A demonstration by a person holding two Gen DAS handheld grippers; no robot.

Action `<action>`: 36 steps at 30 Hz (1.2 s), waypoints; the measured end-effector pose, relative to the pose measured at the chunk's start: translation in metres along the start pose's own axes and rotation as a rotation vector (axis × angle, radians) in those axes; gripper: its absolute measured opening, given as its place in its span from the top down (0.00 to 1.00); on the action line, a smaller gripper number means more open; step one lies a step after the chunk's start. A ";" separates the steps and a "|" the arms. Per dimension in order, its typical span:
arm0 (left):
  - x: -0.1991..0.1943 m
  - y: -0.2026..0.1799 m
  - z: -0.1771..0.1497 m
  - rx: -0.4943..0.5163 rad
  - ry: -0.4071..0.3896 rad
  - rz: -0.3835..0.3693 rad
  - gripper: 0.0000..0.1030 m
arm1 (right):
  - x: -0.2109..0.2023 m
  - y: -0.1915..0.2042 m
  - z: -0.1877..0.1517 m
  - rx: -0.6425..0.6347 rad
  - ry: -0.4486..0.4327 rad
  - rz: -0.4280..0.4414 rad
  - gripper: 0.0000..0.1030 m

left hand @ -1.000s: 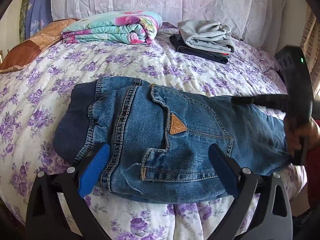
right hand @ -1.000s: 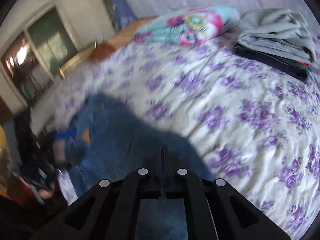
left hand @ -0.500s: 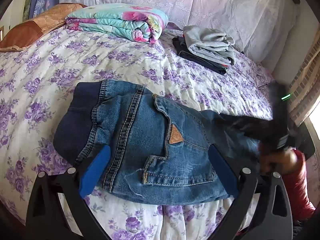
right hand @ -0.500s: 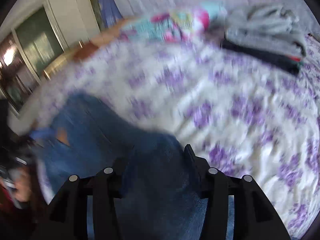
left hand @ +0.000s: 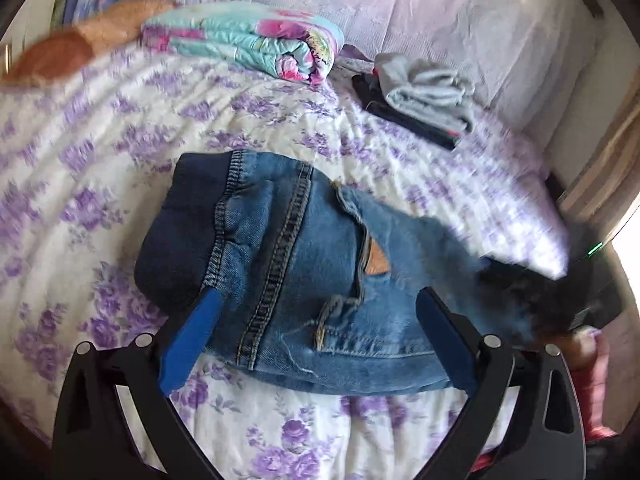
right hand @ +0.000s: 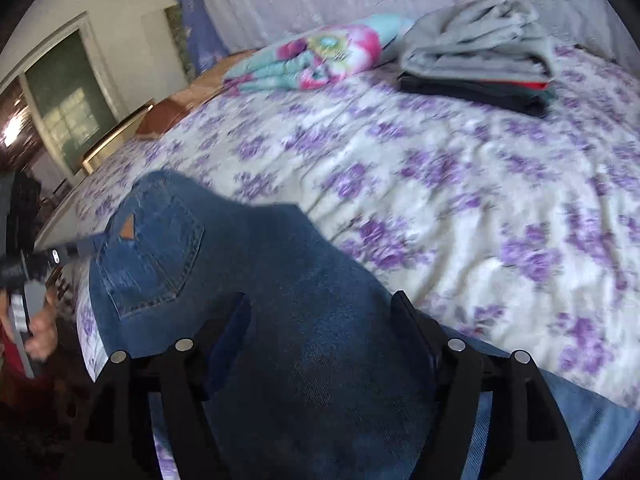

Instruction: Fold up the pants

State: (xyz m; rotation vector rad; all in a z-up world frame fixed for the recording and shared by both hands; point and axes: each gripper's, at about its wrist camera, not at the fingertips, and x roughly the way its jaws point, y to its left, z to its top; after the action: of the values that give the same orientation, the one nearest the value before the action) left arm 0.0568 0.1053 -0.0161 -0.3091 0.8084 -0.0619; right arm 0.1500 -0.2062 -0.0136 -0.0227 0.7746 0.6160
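Now the folded blue denim pants (left hand: 312, 264) lie on the purple-flowered bedspread (left hand: 100, 152); left gripper (left hand: 316, 316) jaws stand apart over them; right gripper (right hand: 320, 316) jaws have just been opening, denim between them.

A bedroom in a home. A bed (left hand: 120, 128) fills the view, spread with a white cover printed in purple flowers. At its far edge lie a folded floral quilt (left hand: 248, 44), a stack of folded clothes (left hand: 424, 96) and a brown cushion (left hand: 72, 52), against a pale lace-patterned drape (left hand: 420, 4). Beyond the bed's left edge a painted wall holds a window (right hand: 68, 104).
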 end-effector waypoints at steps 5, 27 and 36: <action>-0.033 -0.004 -0.006 0.000 -0.088 0.008 0.07 | -0.058 -0.011 -0.033 0.028 -0.092 -0.027 0.19; 0.010 0.065 -0.026 -0.133 -0.162 0.077 0.04 | -0.201 -0.177 -0.212 0.983 -0.319 0.039 0.12; 0.008 0.064 -0.027 -0.124 -0.171 0.074 0.04 | -0.184 -0.181 -0.192 0.912 -0.485 -0.174 0.12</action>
State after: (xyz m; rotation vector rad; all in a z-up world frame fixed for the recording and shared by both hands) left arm 0.0389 0.1584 -0.0582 -0.3962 0.6541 0.0832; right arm 0.0205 -0.4958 -0.0680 0.8577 0.5130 0.0490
